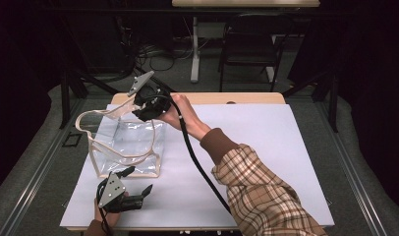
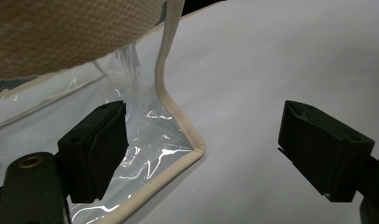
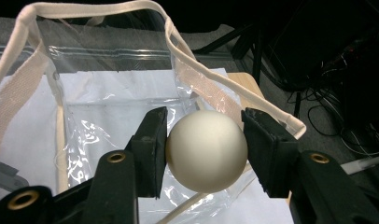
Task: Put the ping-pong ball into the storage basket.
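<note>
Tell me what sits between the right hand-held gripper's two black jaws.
A smooth white ball, clamped over the clear plastic bag, seen in the right gripper view.

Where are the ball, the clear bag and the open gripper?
ball (image 3: 207,150), right gripper view, its front face.
clear bag (image 1: 133,142), high view, its front wall.
left gripper (image 2: 201,156), left gripper view, between its open jaws.

White ball (image 3: 207,150) above clear bag (image 3: 108,116)

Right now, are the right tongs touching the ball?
Touching. The right gripper view shows both black pads of the right tongs pressed against the white ball, one on each side, above the clear bag.
</note>
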Motion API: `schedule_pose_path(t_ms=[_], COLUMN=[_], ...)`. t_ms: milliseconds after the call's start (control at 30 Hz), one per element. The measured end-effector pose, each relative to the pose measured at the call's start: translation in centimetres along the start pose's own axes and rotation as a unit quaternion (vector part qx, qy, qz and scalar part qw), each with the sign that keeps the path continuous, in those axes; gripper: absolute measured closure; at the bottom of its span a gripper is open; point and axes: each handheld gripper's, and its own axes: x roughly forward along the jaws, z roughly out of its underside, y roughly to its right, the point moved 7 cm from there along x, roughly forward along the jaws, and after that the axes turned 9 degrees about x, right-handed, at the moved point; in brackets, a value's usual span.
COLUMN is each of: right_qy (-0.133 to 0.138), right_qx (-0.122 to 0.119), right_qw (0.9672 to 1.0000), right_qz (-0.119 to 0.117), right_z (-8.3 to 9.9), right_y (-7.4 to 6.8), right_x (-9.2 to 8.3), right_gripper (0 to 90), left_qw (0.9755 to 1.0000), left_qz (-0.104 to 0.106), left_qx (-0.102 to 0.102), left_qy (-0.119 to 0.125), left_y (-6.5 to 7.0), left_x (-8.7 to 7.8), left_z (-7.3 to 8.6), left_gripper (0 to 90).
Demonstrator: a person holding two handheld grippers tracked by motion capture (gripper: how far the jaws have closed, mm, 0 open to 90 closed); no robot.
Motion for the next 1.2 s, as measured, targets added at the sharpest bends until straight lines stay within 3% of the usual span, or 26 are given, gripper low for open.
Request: schedule_pose_path(t_ms=[1200], right_qy=[-0.055], right_qx=[0.002], right_qw=[0.9983], right_qz=[-0.017], right_z=[0.9], right_y=[-0.9], right_x=[2.5], right_gripper=[51.0], left_qw=[1.0000], left_qz=[0.001], left_qx=[0.003], left_qy=[0.000], left_y=[0.0], left_x=[-0.1], left_z=[0.0], left_gripper=[15.9])
